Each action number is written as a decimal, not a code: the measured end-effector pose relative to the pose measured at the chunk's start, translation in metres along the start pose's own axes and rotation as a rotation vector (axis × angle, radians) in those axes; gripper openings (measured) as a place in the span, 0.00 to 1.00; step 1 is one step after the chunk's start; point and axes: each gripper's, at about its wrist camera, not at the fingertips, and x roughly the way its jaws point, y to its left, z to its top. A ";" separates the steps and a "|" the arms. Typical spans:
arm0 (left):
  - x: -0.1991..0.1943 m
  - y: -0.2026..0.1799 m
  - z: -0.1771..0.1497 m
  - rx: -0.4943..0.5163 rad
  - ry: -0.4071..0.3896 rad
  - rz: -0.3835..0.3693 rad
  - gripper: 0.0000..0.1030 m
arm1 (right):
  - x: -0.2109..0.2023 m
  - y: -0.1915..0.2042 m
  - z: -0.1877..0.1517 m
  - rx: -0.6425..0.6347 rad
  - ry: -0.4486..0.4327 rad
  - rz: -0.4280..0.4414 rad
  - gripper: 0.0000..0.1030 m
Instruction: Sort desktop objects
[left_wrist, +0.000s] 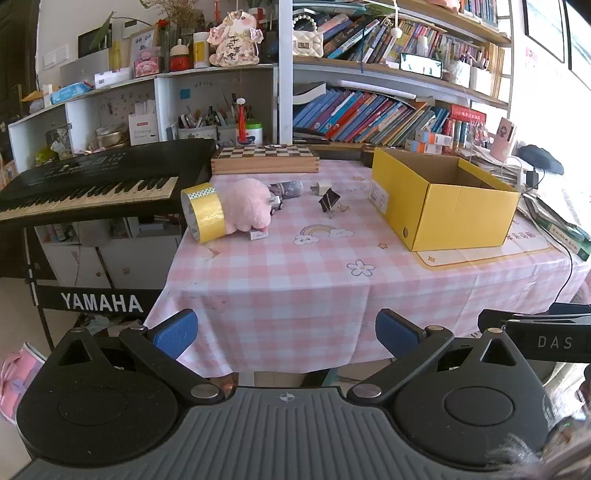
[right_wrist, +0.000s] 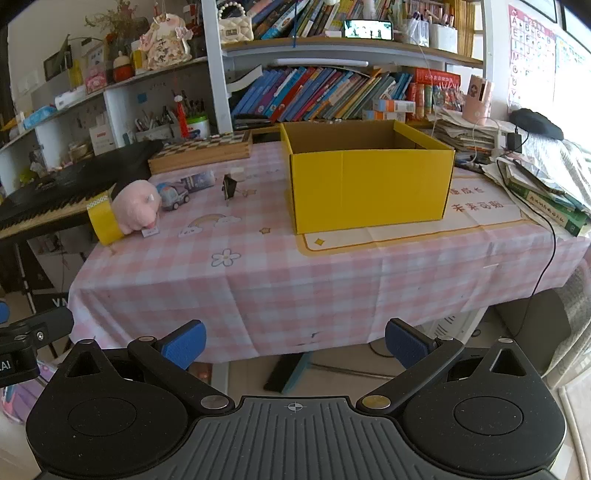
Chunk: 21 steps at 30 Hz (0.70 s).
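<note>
**Entry: desk sorting, opening stage**

**Desk** (right_wrist: 280, 280): covered with a pink checked cloth; both pairs of tongs hang off its near edge, above the floor, well apart from everything on it.

**Left tongs** (left_wrist: 286, 334): spread wide, nothing between the blue pads.

**Right tongs** (right_wrist: 295, 345): likewise spread wide and empty.

**Yellow box** (right_wrist: 369, 188): open-topped, on the right half of the desk. Its inside looks empty from here, though the near wall hides the floor of it.

**Items awaiting sorting**, clustered on the far left of the desk, well apart from the box:
- roll of yellow tape (left_wrist: 205, 214), tipped on its side at the desk's left edge, touching the toy beside it;
- pink plush pig (left_wrist: 247, 205), just right of the tape;
- small white tag (left_wrist: 258, 234), lying in front of the pig;
- toy car (right_wrist: 173, 197), behind and right of the pig;
- dark printed pouch or tube (left_wrist: 290, 188), behind the car; too small to identify with confidence;
- black binder clip (left_wrist: 328, 201), standing alone between the cluster and the box;
- small pale block (left_wrist: 319, 188), just behind the clip.

**Step in hand (judged):** the start; nothing is yet picked up and nothing appears to be in the box.

**Next move (judged):** the left tongs are better placed for the cluster. A forward reach across the desk is required, probably to the tape or pig, then a squeeze and a carry rightward over the box's rim.
</note>
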 end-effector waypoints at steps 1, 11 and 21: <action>0.000 0.000 0.002 0.001 0.002 0.001 1.00 | 0.000 0.000 0.000 0.000 0.000 0.000 1.00; 0.000 0.001 0.001 0.001 0.003 0.001 1.00 | -0.001 0.000 0.000 0.002 -0.003 -0.001 1.00; 0.000 0.000 0.001 0.000 0.003 0.001 1.00 | -0.001 -0.002 0.001 0.009 0.001 0.000 1.00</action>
